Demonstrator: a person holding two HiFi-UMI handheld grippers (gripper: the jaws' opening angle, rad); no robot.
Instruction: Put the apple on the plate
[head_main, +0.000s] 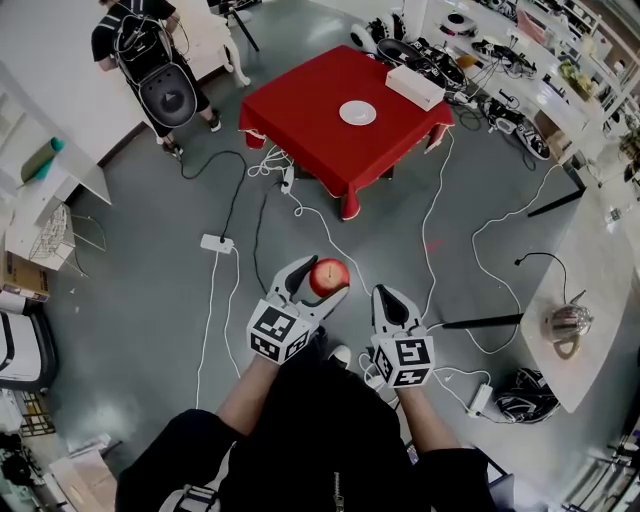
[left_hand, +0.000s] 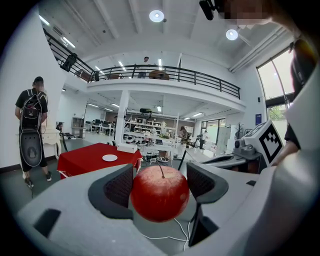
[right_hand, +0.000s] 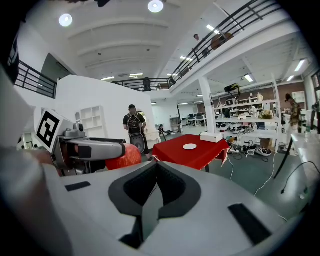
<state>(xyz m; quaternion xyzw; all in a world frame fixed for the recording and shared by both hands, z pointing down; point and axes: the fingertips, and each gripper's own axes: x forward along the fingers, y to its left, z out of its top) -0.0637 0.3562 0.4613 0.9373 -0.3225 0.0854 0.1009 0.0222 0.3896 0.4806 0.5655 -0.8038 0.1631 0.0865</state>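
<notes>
1. Above the grey floor (head_main: 140, 290), two hand-held grippers were held side by side, well short of the one red-draped desk (head_main: 300, 105).
2. The left hand-held gripper (head_main: 316, 280) (left_hand: 160, 181) had its jaws clamped on one red apple (head_main: 330, 277) (left_hand: 160, 195), a pad pressed to each side and the stem pointing up.
3. The right hand-held gripper (head_main: 393, 300) (right_hand: 156, 172) was just beside it with its jaws drawn fully together and nothing between them.
4. One white plate (head_main: 357, 113) (left_hand: 109, 158) (right_hand: 189, 146) lay near the middle of the desk, well apart from the apple in the air.
5. One white box (head_main: 415, 86) sat by the desk's far right edge, near the plate but not touching it.
6. One person (head_main: 150, 60) carrying a black backpack stood on the floor to the left of the desk.
</notes>
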